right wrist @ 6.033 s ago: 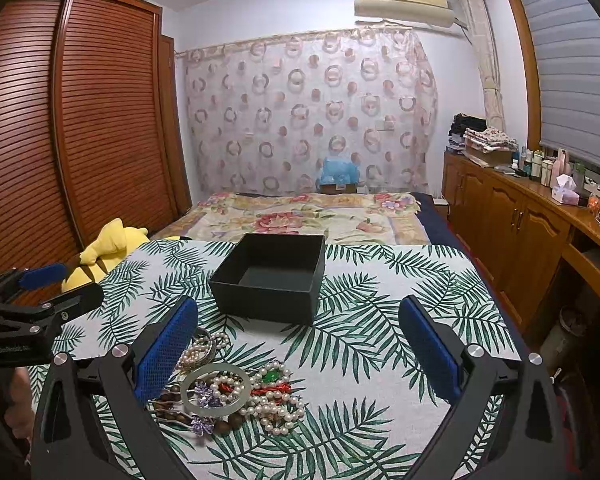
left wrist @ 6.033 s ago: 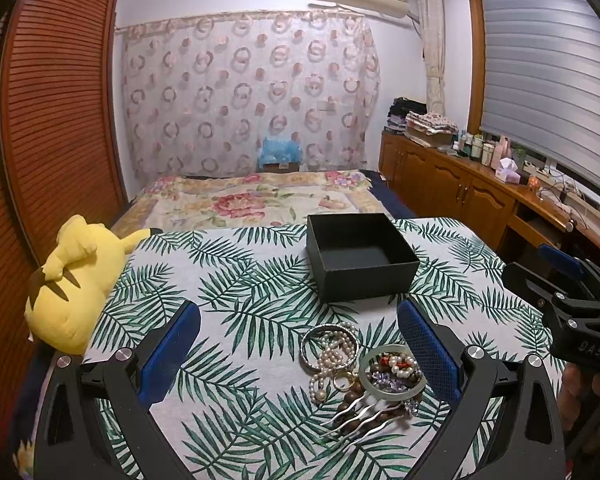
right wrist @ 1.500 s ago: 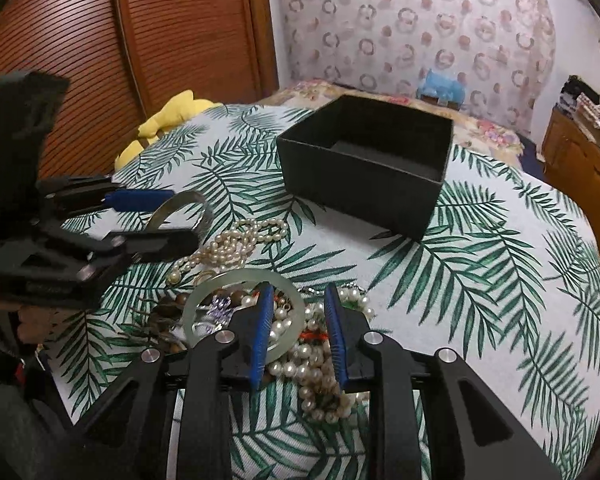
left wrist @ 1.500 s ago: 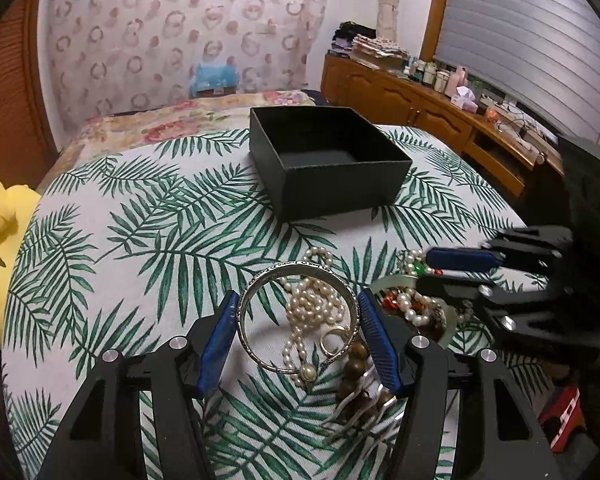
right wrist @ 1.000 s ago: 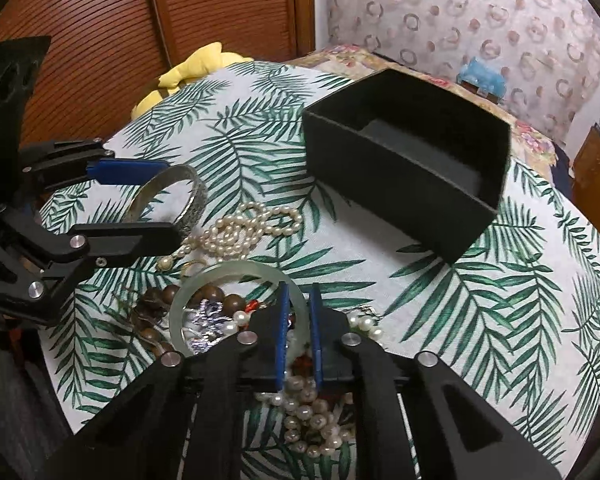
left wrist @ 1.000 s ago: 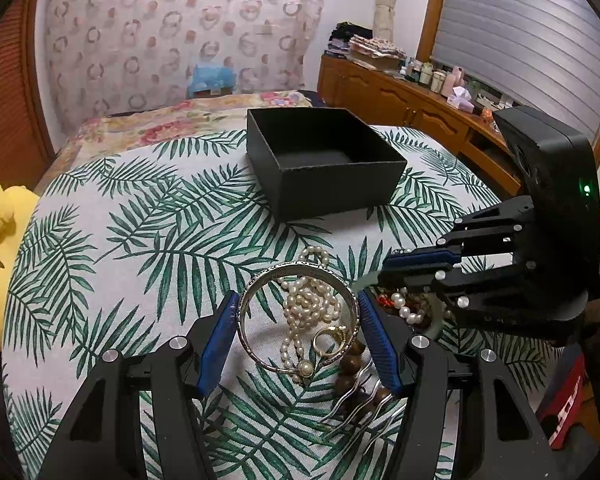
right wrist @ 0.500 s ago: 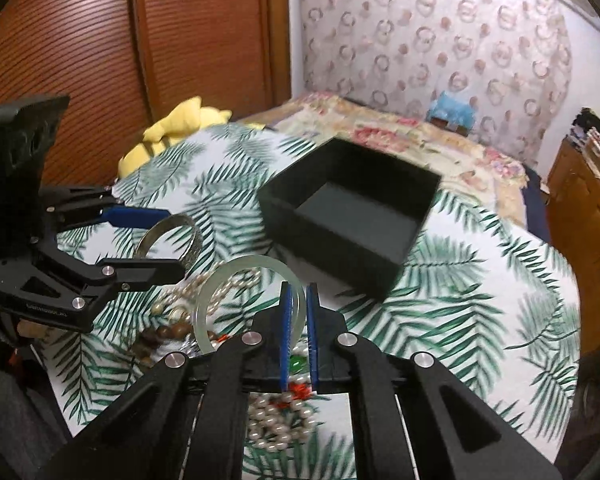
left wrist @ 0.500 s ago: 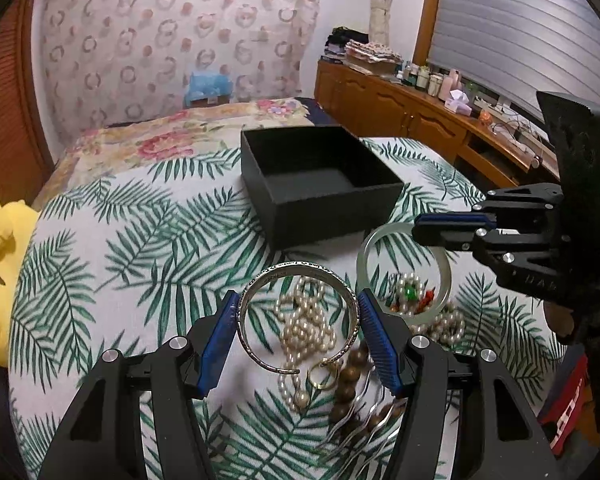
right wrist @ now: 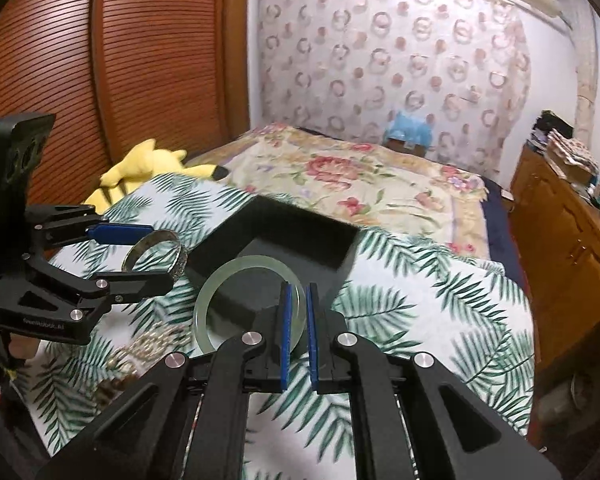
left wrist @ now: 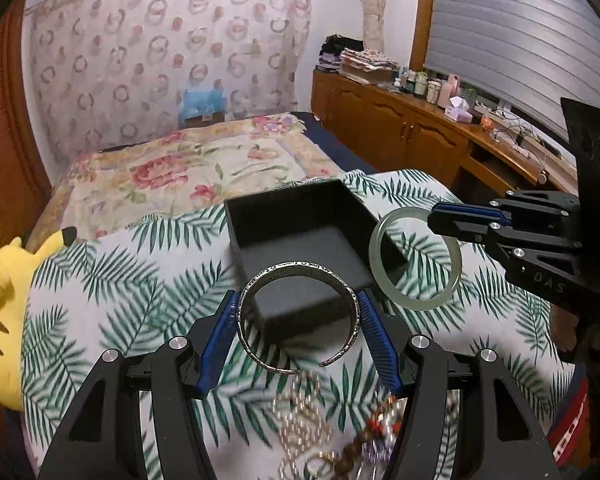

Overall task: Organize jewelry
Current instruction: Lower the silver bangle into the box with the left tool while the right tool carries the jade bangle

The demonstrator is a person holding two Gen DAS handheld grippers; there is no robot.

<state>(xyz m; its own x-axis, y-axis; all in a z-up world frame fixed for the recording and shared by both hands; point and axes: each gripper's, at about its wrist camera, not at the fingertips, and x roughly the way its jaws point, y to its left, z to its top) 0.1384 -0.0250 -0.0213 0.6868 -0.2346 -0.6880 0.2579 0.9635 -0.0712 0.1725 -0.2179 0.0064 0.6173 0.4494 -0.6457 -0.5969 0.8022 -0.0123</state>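
Silver cuff (left wrist: 298, 316) clamped in left claw (left wrist: 298, 338), jade bangle (right wrist: 249, 305) pinched by right claw (right wrist: 296, 334), black box (left wrist: 300, 236) beyond, loose beads (left wrist: 340, 436) below

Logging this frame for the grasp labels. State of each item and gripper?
left gripper: shut on silver cuff bangle
right gripper: shut on jade bangle
silver cuff bangle: held, lifted
jade bangle: held by its rim, lifted
black box: open, nothing visible inside
pearl and bead jewelry: piled on the cloth
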